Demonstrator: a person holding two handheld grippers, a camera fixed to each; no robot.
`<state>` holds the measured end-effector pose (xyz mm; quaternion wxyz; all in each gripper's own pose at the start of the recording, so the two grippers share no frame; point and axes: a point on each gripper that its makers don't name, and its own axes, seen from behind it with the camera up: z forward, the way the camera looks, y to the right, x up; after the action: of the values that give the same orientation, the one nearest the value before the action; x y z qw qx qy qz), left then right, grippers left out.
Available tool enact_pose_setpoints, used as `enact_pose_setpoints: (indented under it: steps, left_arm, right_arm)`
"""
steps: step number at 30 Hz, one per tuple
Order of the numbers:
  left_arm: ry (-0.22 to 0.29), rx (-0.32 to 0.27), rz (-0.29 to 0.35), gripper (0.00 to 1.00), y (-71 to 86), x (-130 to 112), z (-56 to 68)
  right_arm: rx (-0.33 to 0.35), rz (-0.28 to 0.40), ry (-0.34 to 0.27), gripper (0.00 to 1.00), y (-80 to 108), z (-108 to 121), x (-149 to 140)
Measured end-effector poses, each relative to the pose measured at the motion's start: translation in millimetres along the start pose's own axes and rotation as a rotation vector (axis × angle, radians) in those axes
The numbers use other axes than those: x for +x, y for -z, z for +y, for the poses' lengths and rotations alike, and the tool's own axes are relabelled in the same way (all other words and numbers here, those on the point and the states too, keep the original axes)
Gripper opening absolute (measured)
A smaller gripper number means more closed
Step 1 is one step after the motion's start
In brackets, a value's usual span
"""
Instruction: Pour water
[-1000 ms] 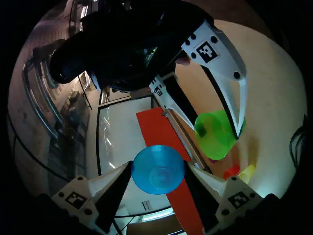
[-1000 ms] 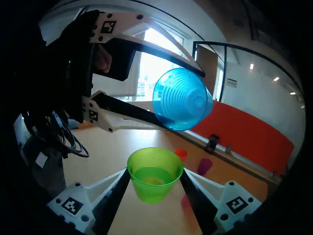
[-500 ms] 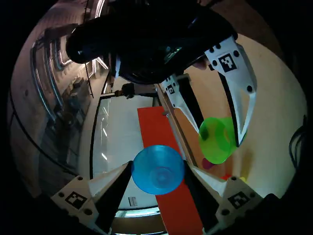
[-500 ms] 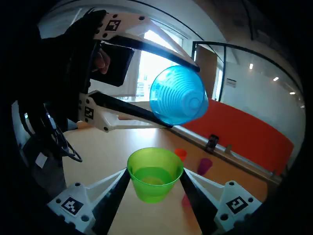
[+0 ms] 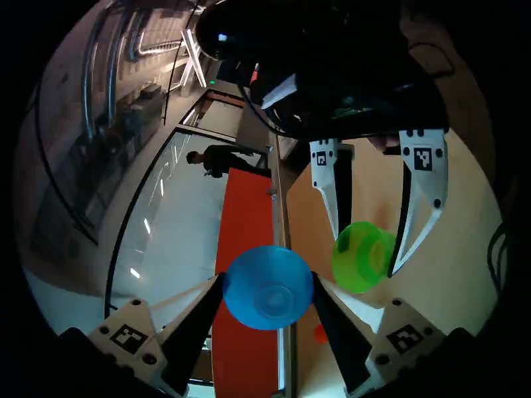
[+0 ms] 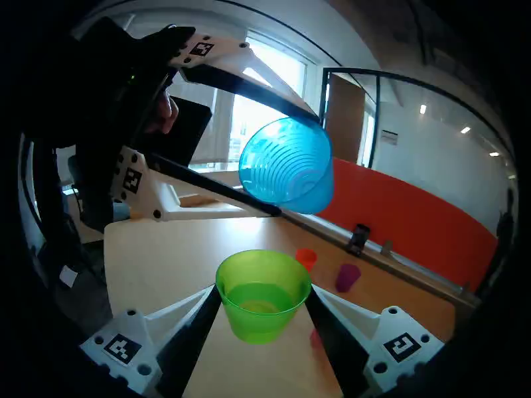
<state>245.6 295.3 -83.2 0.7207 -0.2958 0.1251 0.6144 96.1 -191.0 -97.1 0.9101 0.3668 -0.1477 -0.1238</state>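
Observation:
My left gripper (image 5: pixel 268 292) is shut on a blue plastic cup (image 5: pixel 268 286), which lies tipped on its side with its mouth facing the camera. In the right gripper view that blue cup (image 6: pixel 287 166) hangs tilted above and behind the green cup (image 6: pixel 263 294), held by the left gripper (image 6: pixel 292 162). My right gripper (image 6: pixel 263 298) is shut on the green cup, which stands upright with water in its bottom. In the left gripper view the green cup (image 5: pixel 362 256) sits between the right gripper's (image 5: pixel 365 255) white fingers (image 5: pixel 425 186), below a dark-gloved hand.
A light wooden table (image 6: pixel 199 259) lies under both cups. A small red cup (image 6: pixel 306 257) and a purple cup (image 6: pixel 347 276) stand farther back on it, near an orange partition (image 6: pixel 411 225). A glass wall and a distant person (image 5: pixel 222 159) are beyond.
The left gripper has rotated and swung with the blue cup, which has drifted left and slightly down in the right gripper view. The green cup stays still in the right gripper.

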Motion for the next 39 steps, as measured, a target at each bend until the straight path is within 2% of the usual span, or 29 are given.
enact_pose_setpoints:
  steps: [11, 18, 24, 30, 39]
  left_arm:
    - [0.276, -0.003, -0.037, 0.90, -4.5, -23.4, 4.0]
    - [0.363, -0.004, -0.062, 0.90, -1.4, -34.3, 12.2]
    - [0.507, 0.006, -0.083, 0.90, 2.2, -44.8, 14.1]
    - [0.575, 0.015, -0.107, 0.90, 8.3, -53.6, 17.5]
    - [0.772, 0.043, -0.154, 0.90, 15.5, -80.5, 23.5]
  right_arm:
    - [-0.016, -0.010, -0.016, 0.91, -2.1, -1.6, -5.4]
    - [-0.024, -0.012, -0.029, 0.91, -4.6, -0.8, -5.8]
    - [-0.028, -0.013, -0.032, 0.91, -6.2, -0.3, -6.2]
    - [-0.035, -0.016, -0.042, 0.91, -7.2, 1.2, -7.3]
    - [-0.047, -0.019, -0.048, 0.91, -7.8, 3.6, -8.1]
